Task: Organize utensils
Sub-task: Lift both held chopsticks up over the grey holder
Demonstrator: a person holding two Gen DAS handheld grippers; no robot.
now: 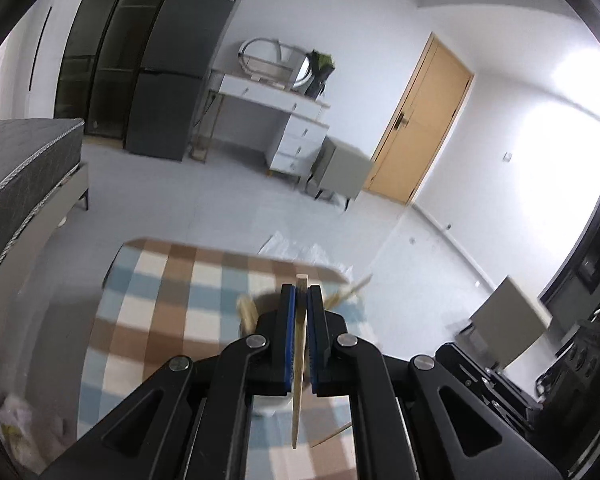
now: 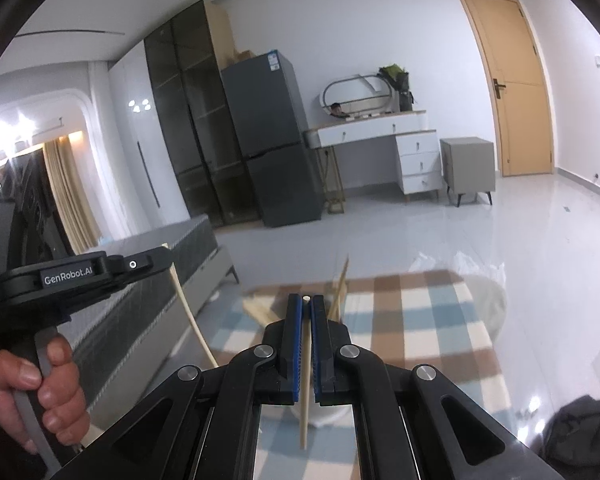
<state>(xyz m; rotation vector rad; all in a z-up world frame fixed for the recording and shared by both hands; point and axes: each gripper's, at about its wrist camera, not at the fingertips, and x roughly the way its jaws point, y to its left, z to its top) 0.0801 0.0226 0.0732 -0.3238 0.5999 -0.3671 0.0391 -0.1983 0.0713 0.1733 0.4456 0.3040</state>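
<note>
My left gripper (image 1: 301,292) is shut on a wooden chopstick (image 1: 298,380) that runs upright between its blue pads, above the checked tablecloth (image 1: 160,312). Behind its fingers a holder with several more chopsticks (image 1: 348,292) shows, mostly hidden and blurred. My right gripper (image 2: 307,304) is shut on another wooden chopstick (image 2: 305,392), also held upright over the checked cloth (image 2: 412,312). More chopsticks (image 2: 340,288) stick up from a white holder (image 2: 332,412) just behind its fingers. The left gripper (image 2: 72,276) with its chopstick shows at the left of the right wrist view.
A dark bed (image 2: 168,272) stands to the left of the table. A fridge (image 2: 272,136), white desk (image 2: 380,136), grey cabinet (image 2: 468,164) and wooden door (image 2: 512,80) line the far wall. Crumpled clear plastic (image 2: 480,280) lies at the table's far edge.
</note>
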